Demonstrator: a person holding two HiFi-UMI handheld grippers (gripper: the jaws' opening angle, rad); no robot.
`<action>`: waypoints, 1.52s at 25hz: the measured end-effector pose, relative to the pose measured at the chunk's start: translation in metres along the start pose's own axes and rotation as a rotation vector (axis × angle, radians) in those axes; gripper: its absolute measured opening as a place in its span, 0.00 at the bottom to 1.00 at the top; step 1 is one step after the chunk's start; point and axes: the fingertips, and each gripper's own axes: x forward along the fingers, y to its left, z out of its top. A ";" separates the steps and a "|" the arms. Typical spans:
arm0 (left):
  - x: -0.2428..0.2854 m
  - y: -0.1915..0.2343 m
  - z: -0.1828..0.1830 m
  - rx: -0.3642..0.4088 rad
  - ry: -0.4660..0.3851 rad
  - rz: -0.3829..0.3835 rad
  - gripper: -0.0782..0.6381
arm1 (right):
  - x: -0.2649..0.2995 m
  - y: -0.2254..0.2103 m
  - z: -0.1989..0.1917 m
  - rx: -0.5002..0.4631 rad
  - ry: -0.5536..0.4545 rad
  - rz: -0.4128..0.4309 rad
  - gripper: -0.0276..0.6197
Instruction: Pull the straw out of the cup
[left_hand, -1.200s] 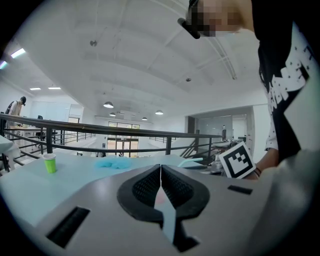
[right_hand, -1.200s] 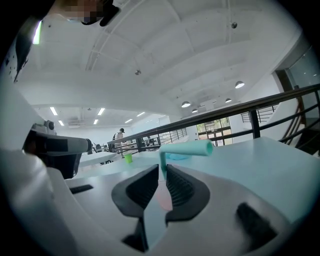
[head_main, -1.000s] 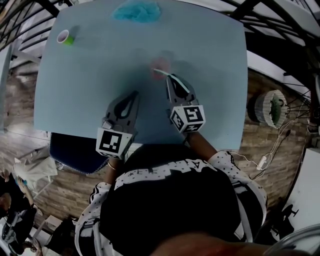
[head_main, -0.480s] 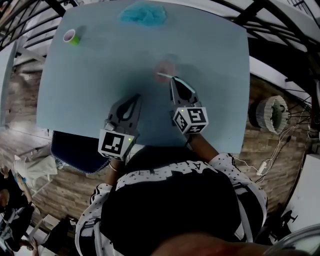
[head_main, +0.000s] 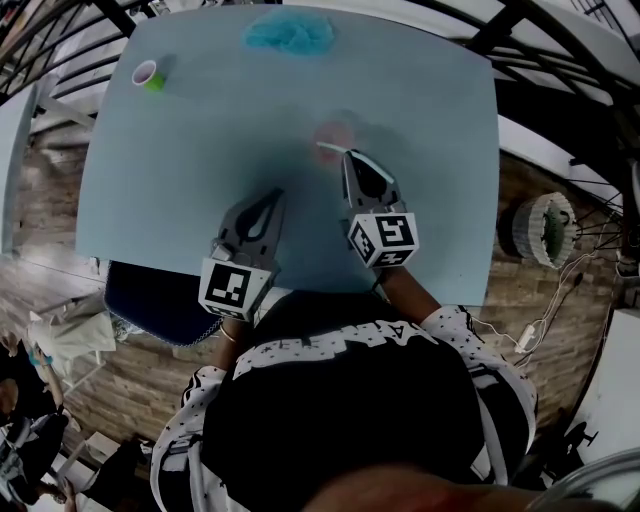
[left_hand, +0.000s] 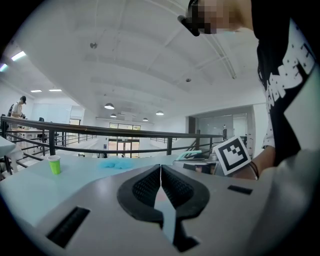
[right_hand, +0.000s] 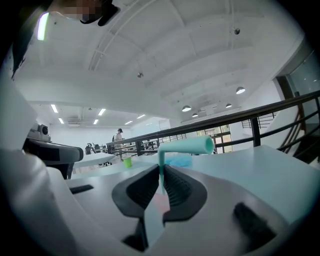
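Observation:
A pale pink cup (head_main: 332, 134) stands on the light blue table (head_main: 180, 180), blurred in the head view. My right gripper (head_main: 348, 155) sits just on the near side of it, shut on a teal bendy straw (head_main: 328, 150). In the right gripper view the straw (right_hand: 186, 146) rises between the jaws and bends off to the right above my right gripper (right_hand: 161, 174); a pink patch shows low in the gap. My left gripper (head_main: 274, 193) rests to the left, shut and empty. The left gripper view shows my left gripper (left_hand: 160, 168) with its jaws together.
A green cup (head_main: 150, 76) stands at the table's far left corner, seen also as the green cup (left_hand: 54, 164). A blue cloth (head_main: 290, 32) lies at the far edge, visible too as the blue cloth (left_hand: 116, 164). A railing runs behind the table.
The head view has drifted slightly. The right gripper stays shut on the straw beside the cup, and the left gripper has not visibly moved.

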 end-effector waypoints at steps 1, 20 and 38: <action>0.000 0.000 0.000 0.000 0.000 -0.002 0.13 | -0.001 0.000 0.001 -0.007 -0.005 -0.001 0.09; -0.014 -0.009 0.001 0.004 -0.025 -0.013 0.13 | -0.025 0.004 0.027 -0.063 -0.074 -0.023 0.09; -0.024 -0.023 0.014 0.025 -0.082 -0.035 0.13 | -0.056 0.012 0.050 -0.108 -0.126 -0.022 0.09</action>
